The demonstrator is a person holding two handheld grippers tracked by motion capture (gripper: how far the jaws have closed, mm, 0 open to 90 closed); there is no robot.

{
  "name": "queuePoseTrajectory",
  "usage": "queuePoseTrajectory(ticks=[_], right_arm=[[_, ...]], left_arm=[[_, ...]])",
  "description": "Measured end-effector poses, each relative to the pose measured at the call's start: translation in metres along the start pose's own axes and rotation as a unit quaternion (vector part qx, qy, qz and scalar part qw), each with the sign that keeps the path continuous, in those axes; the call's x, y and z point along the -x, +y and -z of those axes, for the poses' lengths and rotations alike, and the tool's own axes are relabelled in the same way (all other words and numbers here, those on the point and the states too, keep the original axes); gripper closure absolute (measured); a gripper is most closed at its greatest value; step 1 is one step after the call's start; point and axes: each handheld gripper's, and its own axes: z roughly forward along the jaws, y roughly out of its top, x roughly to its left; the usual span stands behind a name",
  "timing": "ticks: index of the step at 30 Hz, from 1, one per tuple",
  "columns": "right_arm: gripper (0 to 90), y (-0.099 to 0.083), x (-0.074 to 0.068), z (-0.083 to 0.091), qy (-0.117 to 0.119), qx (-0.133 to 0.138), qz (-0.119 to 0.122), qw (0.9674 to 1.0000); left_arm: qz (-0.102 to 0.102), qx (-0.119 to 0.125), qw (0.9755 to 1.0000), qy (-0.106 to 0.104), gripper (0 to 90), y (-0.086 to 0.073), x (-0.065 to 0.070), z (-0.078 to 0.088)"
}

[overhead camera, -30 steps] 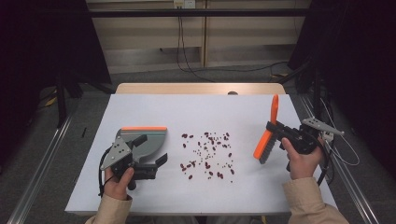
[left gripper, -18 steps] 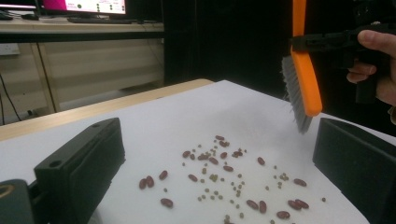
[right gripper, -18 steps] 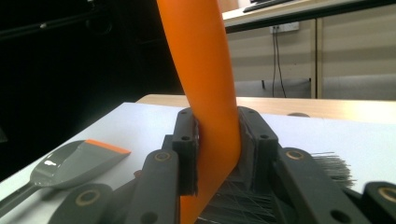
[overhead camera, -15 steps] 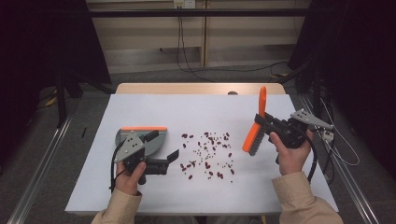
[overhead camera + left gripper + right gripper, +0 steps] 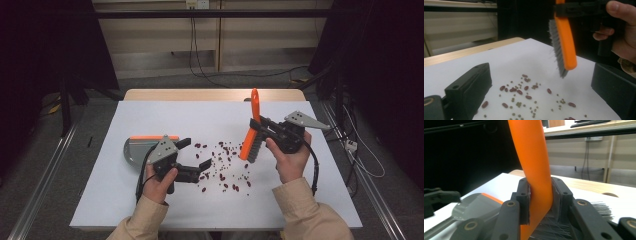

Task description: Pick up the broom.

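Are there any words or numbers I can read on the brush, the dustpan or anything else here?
None: there are no readable words, numbers or signs.
The orange brush has a plain handle.
The grey dustpan with its orange edge carries no label that shows.
The white table is blank.
The wall socket behind is too small to make out any marking.

We cannot read any text, label, brand, number or sign in these pictures; neither the orange brush (image 5: 251, 131), the dustpan (image 5: 141, 149) nor the table (image 5: 150, 112) carries any writing that we can read.
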Motion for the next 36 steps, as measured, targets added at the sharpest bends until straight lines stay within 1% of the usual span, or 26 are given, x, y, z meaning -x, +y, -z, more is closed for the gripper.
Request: queuePoseTrajectory(ticks=[1, 3, 4, 5, 6, 7, 9, 11, 13, 17, 20, 21, 22, 24, 27, 28, 30, 32, 36], right_arm=[[71.0, 0.000, 0.000, 0.000, 0.000, 0.000, 0.000, 1.0000], [71.0, 0.001, -0.009, -0.008, 0.007, 0.000, 0.008, 0.9999], [71.0, 0.001, -0.009, -0.008, 0.007, 0.000, 0.008, 0.9999], [71.0, 0.001, -0.014, -0.013, 0.012, 0.000, 0.008, 0.9999], [71.0, 0.001, -0.017, -0.016, 0.014, 0.002, 0.010, 0.9999], [71.0, 0.000, -0.019, -0.018, 0.017, 0.002, 0.011, 0.9998], [71.0, -0.001, -0.024, -0.023, 0.021, 0.000, 0.014, 0.9997], [71.0, -0.002, -0.028, -0.027, 0.024, 0.000, 0.018, 0.9996], [71.0, -0.002, -0.033, -0.031, 0.030, -0.003, 0.018, 0.9994], [71.0, -0.003, -0.041, -0.038, 0.036, -0.003, 0.021, 0.9991], [71.0, -0.003, -0.046, -0.043, 0.041, -0.004, 0.021, 0.9989], [71.0, -0.004, -0.048, -0.044, 0.042, -0.003, 0.022, 0.9989], [71.0, -0.004, -0.050, -0.046, 0.044, -0.004, 0.023, 0.9988], [71.0, -0.004, -0.054, -0.049, 0.047, -0.006, 0.025, 0.9985], [71.0, -0.004, -0.060, -0.052, 0.053, -0.008, 0.028, 0.9982], [71.0, -0.004, -0.062, -0.053, 0.055, -0.008, 0.029, 0.9980], [71.0, -0.005, -0.064, -0.055, 0.057, -0.011, 0.031, 0.9978], [71.0, -0.005, -0.066, -0.057, 0.058, -0.013, 0.031, 0.9977], [71.0, -0.006, -0.070, -0.059, 0.062, -0.014, 0.033, 0.9974]], left_arm=[[-0.002, -0.001, 1.0000, -0.004, 2.8, 0.000, 0.001, -0.002], [-0.001, -0.004, 1.0000, -0.004, 2.8, -0.001, 0.001, -0.008], [-0.001, -0.004, 1.0000, -0.004, 3.0, -0.001, 0.001, -0.008], [-0.003, -0.010, 0.9999, 0.003, 3.6, -0.003, 0.000, -0.012], [-0.003, -0.010, 0.9999, 0.003, 3.7, -0.003, 0.000, -0.012], [0.004, -0.010, 0.9999, 0.003, 3.8, -0.004, 0.001, -0.015], [0.002, -0.018, 0.9998, -0.002, 4.0, -0.005, 0.000, -0.017], [0.007, -0.015, 0.9998, -0.007, 4.5, -0.006, 0.001, -0.020], [0.007, -0.018, 0.9998, -0.009, 4.9, -0.007, 0.003, -0.023], [0.007, -0.026, 0.9996, -0.007, 10.7, -0.008, 0.005, -0.027], [0.008, -0.026, 0.9996, -0.007, 17.3, -0.009, 0.005, -0.029], [0.012, -0.029, 0.9995, -0.006, 18.9, -0.010, 0.006, -0.031], [0.010, -0.033, 0.9994, -0.007, 21.2, -0.011, 0.006, -0.032], [0.005, -0.044, 0.9990, 0.002, 26.5, -0.012, 0.007, -0.034], [0.013, -0.046, 0.9987, 0.015, 34.2, -0.014, 0.005, -0.034], [0.019, -0.046, 0.9986, 0.017, 37.2, -0.014, 0.005, -0.034], [0.025, -0.045, 0.9983, 0.025, 45.6, -0.014, 0.004, -0.032], [0.019, -0.051, 0.9981, 0.028, 51.2, -0.014, 0.004, -0.031], [0.018, -0.060, 0.9975, 0.033, 60.2, -0.015, 0.004, -0.031]])
